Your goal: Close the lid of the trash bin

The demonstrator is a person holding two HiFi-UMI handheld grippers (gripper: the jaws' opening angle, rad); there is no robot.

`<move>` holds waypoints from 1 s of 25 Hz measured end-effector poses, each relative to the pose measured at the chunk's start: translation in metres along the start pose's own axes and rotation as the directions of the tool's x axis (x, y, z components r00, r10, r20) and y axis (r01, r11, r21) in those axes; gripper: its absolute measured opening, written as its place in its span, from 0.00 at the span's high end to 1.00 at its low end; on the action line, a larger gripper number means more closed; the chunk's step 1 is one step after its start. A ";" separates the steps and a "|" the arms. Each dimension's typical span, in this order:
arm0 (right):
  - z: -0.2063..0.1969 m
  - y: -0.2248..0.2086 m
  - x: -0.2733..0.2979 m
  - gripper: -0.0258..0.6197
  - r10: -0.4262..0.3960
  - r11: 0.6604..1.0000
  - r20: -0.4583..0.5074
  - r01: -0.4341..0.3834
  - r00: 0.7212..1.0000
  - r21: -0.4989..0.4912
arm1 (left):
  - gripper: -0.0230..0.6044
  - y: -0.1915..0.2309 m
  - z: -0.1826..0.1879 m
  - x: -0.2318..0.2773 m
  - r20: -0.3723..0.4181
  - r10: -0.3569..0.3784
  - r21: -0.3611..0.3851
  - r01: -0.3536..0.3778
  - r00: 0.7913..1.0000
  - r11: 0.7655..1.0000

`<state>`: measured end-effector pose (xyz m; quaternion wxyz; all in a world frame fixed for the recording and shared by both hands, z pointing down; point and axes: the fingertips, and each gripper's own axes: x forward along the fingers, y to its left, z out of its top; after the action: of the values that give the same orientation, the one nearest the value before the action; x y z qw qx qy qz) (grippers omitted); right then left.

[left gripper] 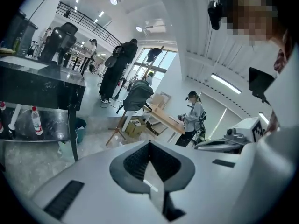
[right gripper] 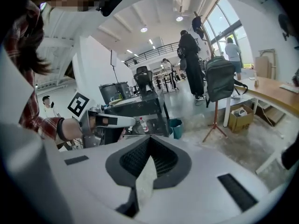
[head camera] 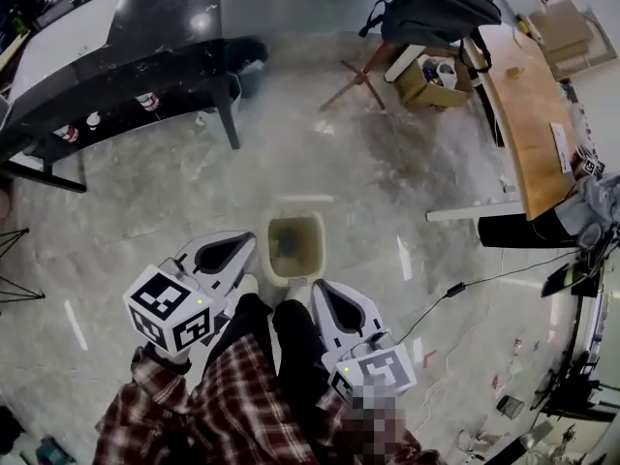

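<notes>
A cream trash bin (head camera: 294, 245) stands open on the concrete floor just ahead of my feet, its dark inside showing. A thin pale strip along its far side may be the raised lid; I cannot tell. My left gripper (head camera: 244, 247) hangs to the left of the bin, jaws shut and empty, its tip near the bin's left rim. My right gripper (head camera: 318, 291) sits at the bin's near right corner, also shut with nothing held. In the left gripper view (left gripper: 150, 143) and the right gripper view (right gripper: 150, 139) the jaws meet in a closed line, and the bin is hidden.
A black table (head camera: 116, 56) fills the upper left. A wooden desk (head camera: 528, 114) runs down the right, with a cardboard box (head camera: 431, 80) and a backpack on a stand (head camera: 441, 8) beside it. A cable (head camera: 484, 279) crosses the floor on the right. People stand in the background.
</notes>
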<state>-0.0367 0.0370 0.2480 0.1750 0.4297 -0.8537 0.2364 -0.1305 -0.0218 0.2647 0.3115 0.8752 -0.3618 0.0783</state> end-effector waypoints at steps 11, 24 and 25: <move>-0.087 -0.081 0.070 0.94 -0.017 1.000 -0.117 0.018 0.993 0.008 | 0.95 0.036 -0.085 0.103 -0.113 -0.003 -0.034 0.000 0.994 0.999; -0.163 -0.136 0.106 0.94 -0.012 0.998 -0.150 0.020 0.989 0.053 | 0.95 0.084 -0.120 0.183 -0.224 -0.052 0.086 0.073 0.973 0.994; -0.169 -0.135 0.106 0.94 -0.003 0.998 -0.155 0.012 0.988 0.061 | 0.95 0.088 -0.119 0.190 -0.239 -0.059 0.096 0.084 0.969 0.992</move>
<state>0.0290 -0.0089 0.4750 0.2281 0.4185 -0.8282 0.2947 -0.0426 -0.1093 0.4706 0.3082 0.8874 -0.2860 0.1892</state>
